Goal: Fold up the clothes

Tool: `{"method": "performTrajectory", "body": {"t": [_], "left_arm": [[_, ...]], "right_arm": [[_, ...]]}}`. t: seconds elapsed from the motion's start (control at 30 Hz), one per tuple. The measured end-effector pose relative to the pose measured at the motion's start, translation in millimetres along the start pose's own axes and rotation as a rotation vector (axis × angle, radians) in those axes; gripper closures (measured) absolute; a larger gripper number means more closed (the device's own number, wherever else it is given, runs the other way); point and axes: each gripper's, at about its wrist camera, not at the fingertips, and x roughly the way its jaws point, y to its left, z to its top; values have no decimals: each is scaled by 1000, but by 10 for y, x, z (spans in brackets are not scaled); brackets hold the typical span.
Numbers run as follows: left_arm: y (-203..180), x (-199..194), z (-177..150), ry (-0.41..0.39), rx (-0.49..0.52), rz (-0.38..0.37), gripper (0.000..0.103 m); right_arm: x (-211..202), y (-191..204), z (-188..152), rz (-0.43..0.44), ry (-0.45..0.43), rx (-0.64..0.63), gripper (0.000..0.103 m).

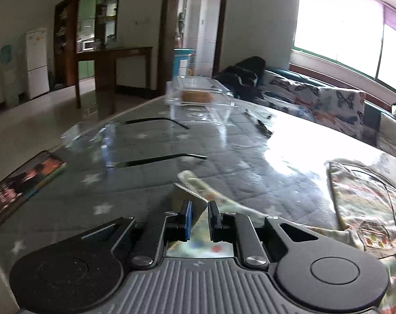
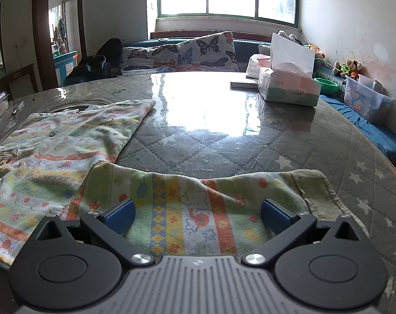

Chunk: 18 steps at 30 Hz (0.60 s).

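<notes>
Two grippers, left (image 1: 200,218) apparently pinching one garment (image 2: 67,141).

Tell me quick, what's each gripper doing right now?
Left gripper: shut on the shirt sleeve.
Right gripper: open, holding nothing, above the other sleeve.

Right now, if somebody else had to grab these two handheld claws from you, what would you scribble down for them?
Left gripper: shut on a sleeve of the patterned child's shirt, lifted off the table.
Right gripper: open, empty, hovering over the other sleeve, whose ribbed cuff points right.
Shirt: spread across the glossy table top, body to the left in the right wrist view, snaps facing up.
Done: shirt laid out; one sleeve picked up.
Left: probably fold both sleeves across the body, then fold the body. The tissue box looks well clear of the work.
</notes>
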Motion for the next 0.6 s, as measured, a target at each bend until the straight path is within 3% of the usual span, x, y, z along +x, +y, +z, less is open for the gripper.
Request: {"method": "performTrajectory", "body": {"t": [0.13, 0.23, 0.33, 0.47, 0.6], "left_arm": [[-36, 50, 57, 0, -27, -7, 87], [47, -21, 79, -40, -34, 56, 85], [164, -81, 102, -33, -60, 60, 77], [66, -142, 47, -15, -12, -17, 75], [-93, 109, 13, 37, 27, -46, 75]], "right_arm": [[-2, 0, -3, 0, 0, 1, 0], [0, -3, -3, 1, 0, 1, 0], [-1, -2, -5, 1, 0, 2, 0], [-2, -1, -6, 0, 1, 1, 0], [-4, -3, -6, 0, 0, 1, 0]]}}
